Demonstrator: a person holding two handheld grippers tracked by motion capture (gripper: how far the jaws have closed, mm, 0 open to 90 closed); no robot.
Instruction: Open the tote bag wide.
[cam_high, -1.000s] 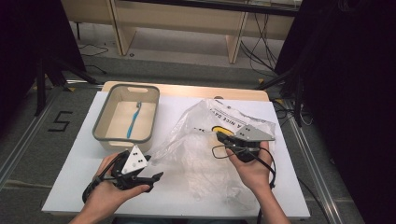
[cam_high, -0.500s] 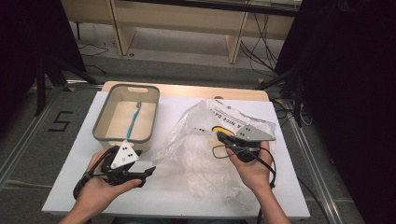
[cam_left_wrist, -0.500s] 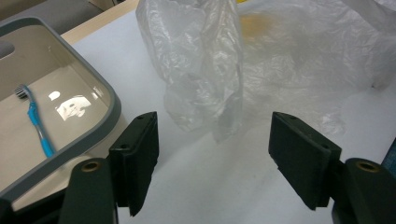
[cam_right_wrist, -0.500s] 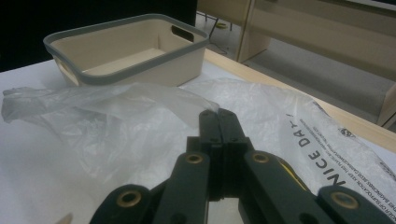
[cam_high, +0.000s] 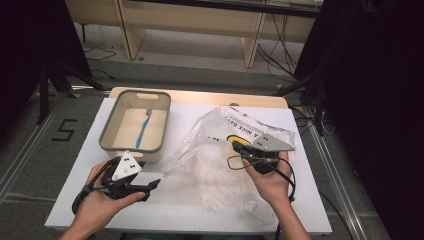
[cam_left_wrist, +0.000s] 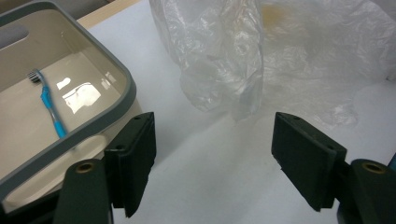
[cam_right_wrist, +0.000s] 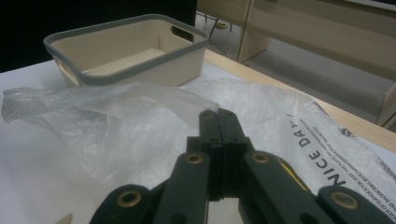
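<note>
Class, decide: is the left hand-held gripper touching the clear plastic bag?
Apart. In the left gripper view the left hand-held gripper has its jaws open, and bare white table lies between them and the plastic bag.

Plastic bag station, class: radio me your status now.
Left gripper open, jaws just widening, empty. Right gripper shut at the plastic bag. Toothbrush in bin. Nothing blocking.

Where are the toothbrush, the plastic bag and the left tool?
toothbrush (cam_high: 143, 129), high view, mid handle.
plastic bag (cam_high: 210, 165), high view, crumpled middle.
left tool (cam_left_wrist: 212, 158), left gripper view, between its open jaws.
</note>
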